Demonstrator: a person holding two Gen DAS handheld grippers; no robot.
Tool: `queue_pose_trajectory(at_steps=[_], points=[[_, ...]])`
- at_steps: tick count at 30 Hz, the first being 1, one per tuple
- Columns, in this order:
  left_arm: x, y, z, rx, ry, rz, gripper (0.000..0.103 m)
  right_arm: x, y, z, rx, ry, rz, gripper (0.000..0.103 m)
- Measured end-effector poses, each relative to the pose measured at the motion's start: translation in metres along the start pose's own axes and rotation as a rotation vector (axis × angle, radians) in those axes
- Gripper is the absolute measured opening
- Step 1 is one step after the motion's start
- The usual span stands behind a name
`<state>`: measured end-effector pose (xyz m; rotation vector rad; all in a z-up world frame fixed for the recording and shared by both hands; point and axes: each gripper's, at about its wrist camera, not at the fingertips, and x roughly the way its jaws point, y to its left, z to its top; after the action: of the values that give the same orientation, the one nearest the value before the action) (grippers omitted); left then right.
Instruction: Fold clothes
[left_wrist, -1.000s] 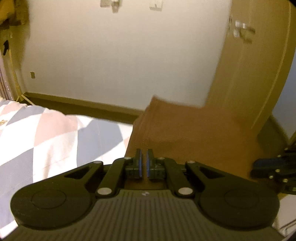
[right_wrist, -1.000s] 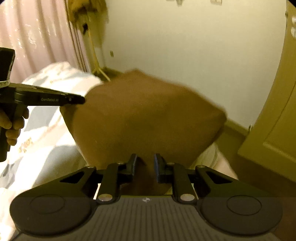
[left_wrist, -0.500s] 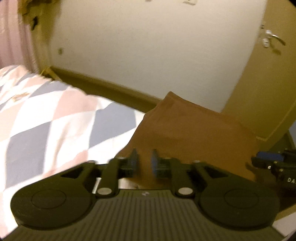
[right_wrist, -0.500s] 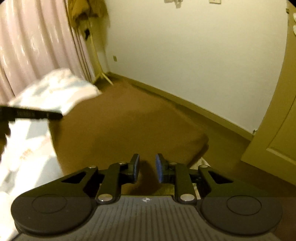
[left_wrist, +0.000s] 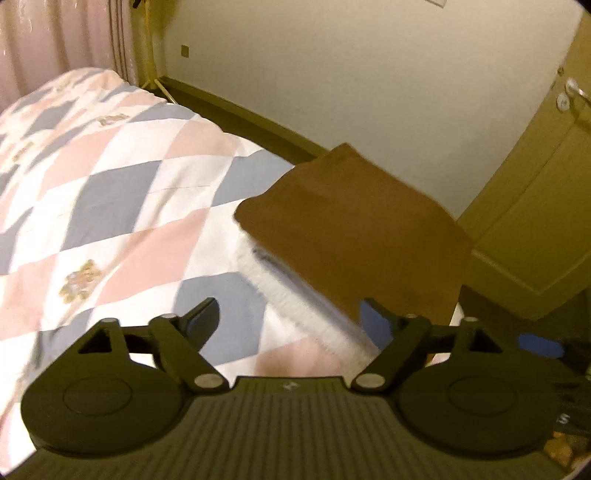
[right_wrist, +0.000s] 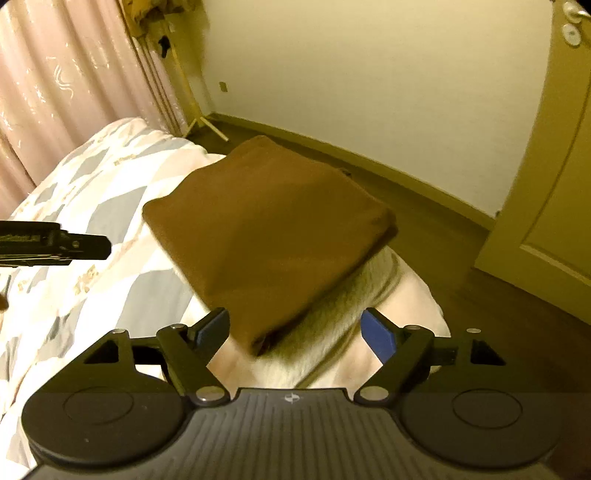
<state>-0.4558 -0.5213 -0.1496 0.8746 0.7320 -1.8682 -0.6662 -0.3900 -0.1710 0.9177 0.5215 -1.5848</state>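
A folded brown garment (left_wrist: 354, 229) lies flat at the corner of the bed, on the patterned quilt (left_wrist: 110, 206). It also shows in the right wrist view (right_wrist: 266, 229). My left gripper (left_wrist: 291, 323) is open and empty, just short of the garment's near edge. My right gripper (right_wrist: 295, 328) is open and empty, with the garment's near corner between its spread fingers but not touched. The left gripper's tip (right_wrist: 74, 245) shows at the left of the right wrist view.
The quilt (right_wrist: 92, 221) has pink, grey and white diamonds. A cream wall (left_wrist: 351, 74) with a dark skirting board runs behind the bed. A wooden door (left_wrist: 535, 203) stands at the right. Pink curtains (right_wrist: 55, 92) hang at the left.
Both grippers were shut on the brown garment and held it up. They lowered it onto the bed corner, opened wide and let it go.
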Motion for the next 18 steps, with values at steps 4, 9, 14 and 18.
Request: queue_pose_trajectory(at_steps=[4,9,14,18], points=[[-0.045,0.016,-0.038,0.026,-0.023,-0.001,0.093,-0.035,0.031,-0.029,0.039,-0.048,-0.062,0.090],[-0.124,0.042,-0.073,0.051,-0.069,-0.046,0.102,-0.095,0.085,-0.071,0.117,-0.111,-0.134,0.099],[-0.190,0.053,-0.105,0.093,-0.070,-0.059,0.102,-0.158,0.129,-0.103,0.164,-0.155,-0.179,0.101],[-0.230,0.049,-0.126,0.145,-0.098,-0.034,0.102,-0.203,0.154,-0.120,0.196,-0.169,-0.231,0.103]])
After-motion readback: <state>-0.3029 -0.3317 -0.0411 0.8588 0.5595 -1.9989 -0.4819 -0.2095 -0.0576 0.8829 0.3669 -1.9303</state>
